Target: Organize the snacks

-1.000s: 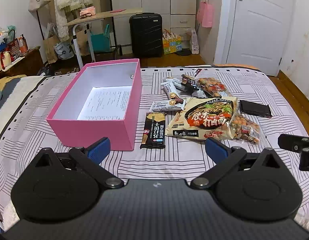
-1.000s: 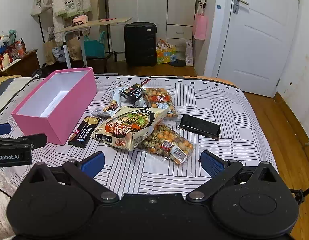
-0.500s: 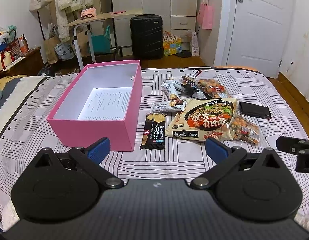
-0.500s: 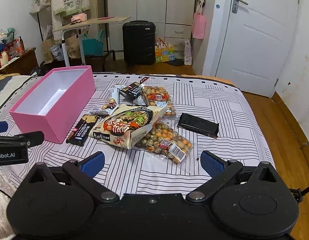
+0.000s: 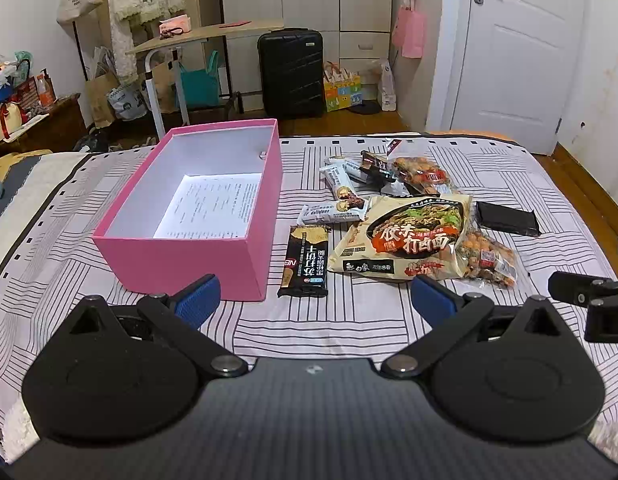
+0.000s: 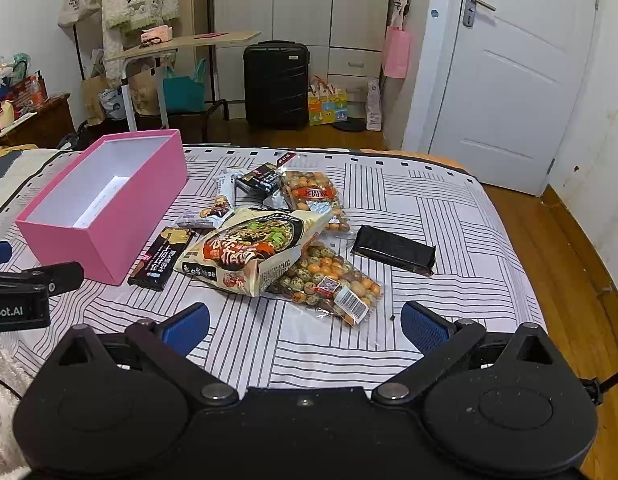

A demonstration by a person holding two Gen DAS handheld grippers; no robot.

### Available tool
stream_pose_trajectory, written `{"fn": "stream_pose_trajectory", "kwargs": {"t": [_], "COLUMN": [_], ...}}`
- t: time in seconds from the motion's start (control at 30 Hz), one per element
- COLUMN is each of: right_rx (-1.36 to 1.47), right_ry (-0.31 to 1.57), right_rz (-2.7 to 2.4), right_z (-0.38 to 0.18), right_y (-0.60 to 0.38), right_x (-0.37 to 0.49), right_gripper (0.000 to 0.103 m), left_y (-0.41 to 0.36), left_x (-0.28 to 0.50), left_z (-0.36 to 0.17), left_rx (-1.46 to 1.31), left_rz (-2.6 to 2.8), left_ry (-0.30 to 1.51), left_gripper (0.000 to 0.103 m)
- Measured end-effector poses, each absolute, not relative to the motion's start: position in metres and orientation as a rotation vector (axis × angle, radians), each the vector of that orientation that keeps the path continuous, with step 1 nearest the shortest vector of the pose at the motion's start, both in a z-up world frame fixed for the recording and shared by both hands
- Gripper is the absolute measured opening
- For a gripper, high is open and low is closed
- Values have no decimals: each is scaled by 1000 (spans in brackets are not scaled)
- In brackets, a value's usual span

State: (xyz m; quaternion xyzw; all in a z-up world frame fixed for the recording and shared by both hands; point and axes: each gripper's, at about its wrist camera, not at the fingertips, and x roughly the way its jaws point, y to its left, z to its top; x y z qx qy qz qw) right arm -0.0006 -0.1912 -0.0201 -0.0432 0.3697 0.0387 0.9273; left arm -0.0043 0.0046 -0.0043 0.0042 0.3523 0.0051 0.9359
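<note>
The jaws of the left gripper and right gripper are spread wide and empty above the striped bedspread, near the open pink cardboard box and large noodle packet

1 pink box, 2 nut bags, 1 noodle pkt, 1 black pkt.

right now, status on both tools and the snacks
Left tool open, empty. Right tool open, empty. Pink box holds only a printed sheet; snacks loose on bed, noodle bag overlapping nut pack. Nothing blocking.
</note>
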Motion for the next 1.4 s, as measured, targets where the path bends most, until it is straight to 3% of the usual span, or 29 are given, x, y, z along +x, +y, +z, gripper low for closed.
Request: {"fn": "stream_pose_trajectory", "kwargs": {"t": [1.03, 1.23, 1.4], "right_rx": [-93, -214, -242], "right_ry": [692, 524, 547], "right_rz": [61, 166, 271], "right_z": [-15, -10, -28], "right_y": [-194, -195, -195], "right_x": [-7, 6, 39], "right_gripper": [103, 103, 103], "left_y": [6, 12, 6], "left_x": [-3, 23, 74], "left_z": [-13, -6, -8], "left_rx": [20, -30, 21], "left_rz": [10, -71, -149], "left_ry": [763, 753, 788], "left_gripper": [103, 103, 102]}}
